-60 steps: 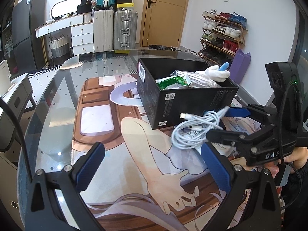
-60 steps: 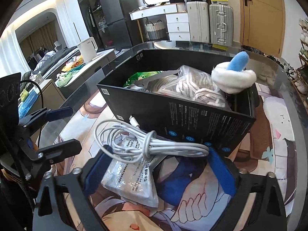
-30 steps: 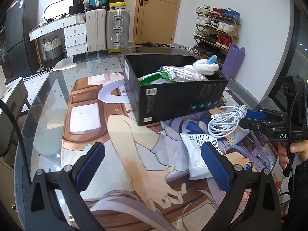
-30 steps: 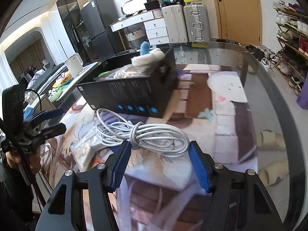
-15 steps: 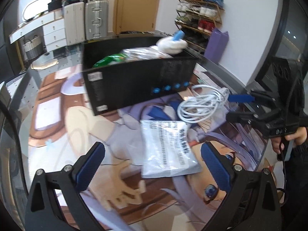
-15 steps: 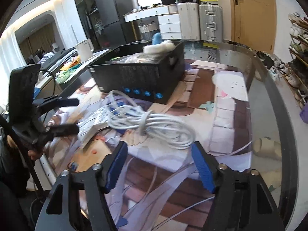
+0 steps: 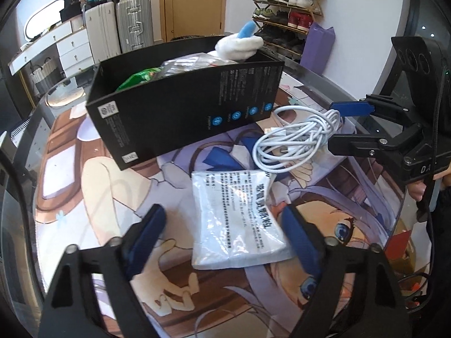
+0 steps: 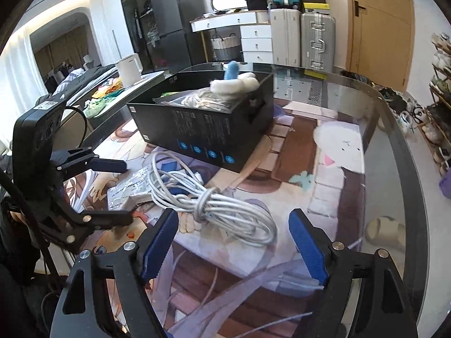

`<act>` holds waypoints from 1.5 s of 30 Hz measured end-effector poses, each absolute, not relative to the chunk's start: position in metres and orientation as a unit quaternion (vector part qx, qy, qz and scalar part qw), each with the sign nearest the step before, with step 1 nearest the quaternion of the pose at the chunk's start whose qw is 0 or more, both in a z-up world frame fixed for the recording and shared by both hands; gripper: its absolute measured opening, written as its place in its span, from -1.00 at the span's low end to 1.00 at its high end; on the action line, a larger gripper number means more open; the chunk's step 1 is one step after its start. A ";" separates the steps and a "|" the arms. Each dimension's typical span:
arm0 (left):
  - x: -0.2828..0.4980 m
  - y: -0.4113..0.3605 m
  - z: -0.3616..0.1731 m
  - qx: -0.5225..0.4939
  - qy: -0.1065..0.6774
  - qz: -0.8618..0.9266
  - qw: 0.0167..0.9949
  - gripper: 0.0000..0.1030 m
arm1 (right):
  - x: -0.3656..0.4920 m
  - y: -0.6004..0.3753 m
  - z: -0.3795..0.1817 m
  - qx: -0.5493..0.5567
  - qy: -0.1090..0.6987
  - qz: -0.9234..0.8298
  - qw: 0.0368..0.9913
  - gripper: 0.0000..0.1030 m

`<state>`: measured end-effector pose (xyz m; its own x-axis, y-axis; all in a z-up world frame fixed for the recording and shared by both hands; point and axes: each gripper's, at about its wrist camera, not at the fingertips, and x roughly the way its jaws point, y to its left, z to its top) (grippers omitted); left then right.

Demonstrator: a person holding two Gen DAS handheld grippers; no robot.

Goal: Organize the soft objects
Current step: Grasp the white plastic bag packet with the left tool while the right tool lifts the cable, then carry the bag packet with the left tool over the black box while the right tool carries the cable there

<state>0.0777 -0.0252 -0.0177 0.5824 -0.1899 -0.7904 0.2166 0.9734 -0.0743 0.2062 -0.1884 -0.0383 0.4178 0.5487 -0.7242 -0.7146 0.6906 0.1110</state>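
Observation:
A coiled white cable (image 7: 298,138) lies on the printed table mat, beside a black box (image 7: 180,112). My right gripper (image 8: 234,242) is open, its blue pads on either side of the cable (image 8: 214,211), not pinching it. It also shows in the left wrist view (image 7: 342,125). A clear plastic packet with printed text (image 7: 236,219) lies flat in front of my left gripper (image 7: 222,236), which is open and empty, just short of the packet. The box (image 8: 214,129) holds a green packet (image 7: 141,77), a bagged item and a white and blue plush (image 7: 239,43).
The glass table edge (image 8: 406,152) curves round on the right. Suitcases (image 7: 118,25), drawers and a door stand behind the table. A shoe rack (image 7: 284,2) stands by the far wall. A kettle (image 8: 128,69) sits on a side counter.
My right gripper carried the cable away from the box, lowered it onto the mat and opened. My left gripper moved right toward the plastic packet.

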 end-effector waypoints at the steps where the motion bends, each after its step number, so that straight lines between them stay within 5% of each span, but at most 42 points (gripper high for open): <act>1: 0.079 -0.024 -0.017 0.016 0.442 -0.112 0.890 0.38 | 0.206 -0.186 -0.038 -0.111 0.383 0.381 0.834 0.60; 4: 0.078 -0.017 -0.016 0.022 0.439 -0.101 0.892 0.07 | 0.207 -0.179 -0.038 -0.119 0.382 0.385 0.831 0.60; 18: 0.071 0.002 -0.012 -0.002 0.434 -0.120 0.893 -0.12 | 0.185 -0.149 -0.049 -0.178 0.386 0.444 0.789 0.58; 26: 0.070 0.009 -0.009 -0.015 0.430 -0.121 0.895 -0.14 | 0.177 -0.139 -0.054 -0.208 0.381 0.448 0.782 0.20; 31: 0.070 0.010 -0.008 -0.021 0.427 -0.121 0.896 -0.16 | 0.180 -0.138 -0.054 -0.203 0.377 0.447 0.786 -0.37; 45: 0.060 0.016 0.006 -0.036 0.400 -0.124 0.907 -0.16 | 0.175 -0.156 -0.037 -0.141 0.346 0.463 0.803 -0.40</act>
<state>0.0603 0.0158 0.0058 0.6487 -0.2539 -0.7175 0.1963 0.9666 -0.1646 0.1751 -0.1561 -0.0373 0.3305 0.6473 -0.6868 -0.8422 0.5308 0.0950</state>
